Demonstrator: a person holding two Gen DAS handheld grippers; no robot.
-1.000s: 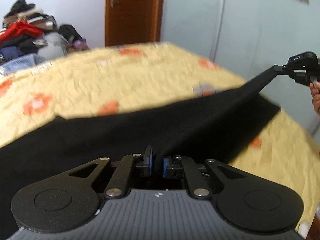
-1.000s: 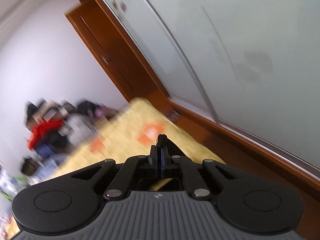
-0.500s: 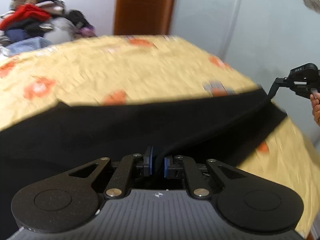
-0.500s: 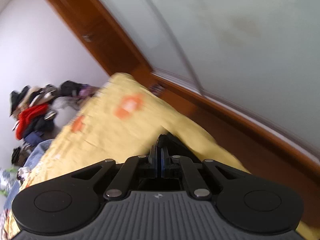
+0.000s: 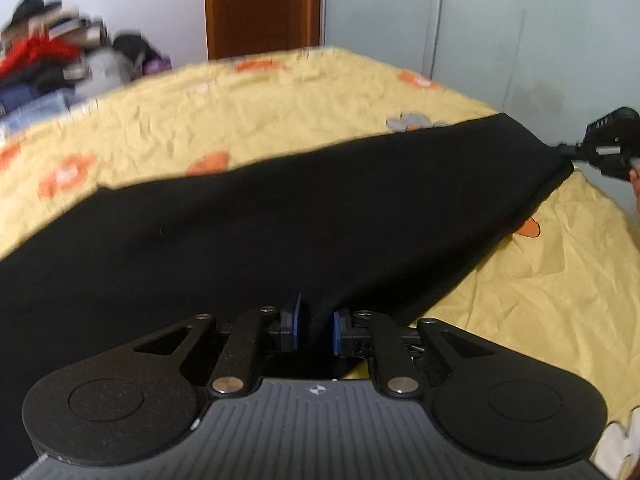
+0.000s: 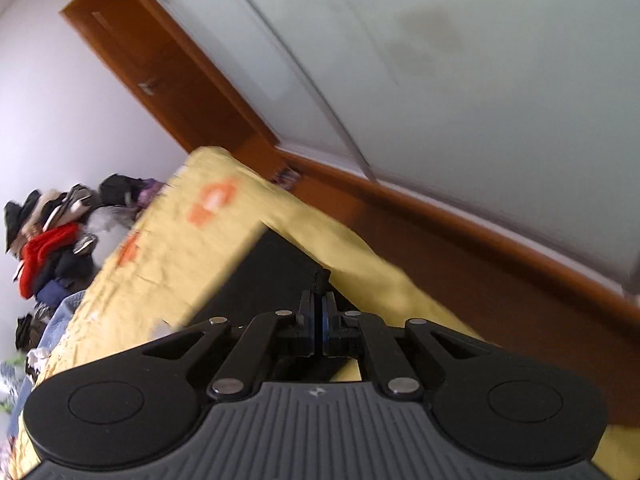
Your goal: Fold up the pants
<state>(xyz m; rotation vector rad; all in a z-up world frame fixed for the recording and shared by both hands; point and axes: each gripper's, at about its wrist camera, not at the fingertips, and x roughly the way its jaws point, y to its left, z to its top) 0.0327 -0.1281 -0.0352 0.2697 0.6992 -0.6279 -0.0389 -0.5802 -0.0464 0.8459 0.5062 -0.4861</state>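
The black pants [image 5: 280, 220] lie stretched in a long band across the yellow bedspread [image 5: 280, 100]. My left gripper [image 5: 316, 328] holds a fold of their near edge; its jaws are opening, with the cloth still filling the gap between the blue pads. In the left wrist view, my right gripper [image 5: 568, 151] pinches the far right corner. In the right wrist view that gripper [image 6: 319, 320] is shut, with a nub of black pants [image 6: 272, 276] poking out above its pads, just over the bedspread [image 6: 180, 240].
A pile of mixed clothes [image 5: 52, 64] sits at the bed's far left, also visible in the right wrist view as the clothes pile [image 6: 48, 248]. A brown door [image 5: 262, 4] and pale wardrobe panels [image 5: 480, 20] stand behind. The bed's right edge drops to a wooden base [image 6: 480, 280].
Both grippers have come down and the pants have sunk from a raised drape to a flatter band on the bed. The left pads stand slightly wider apart.
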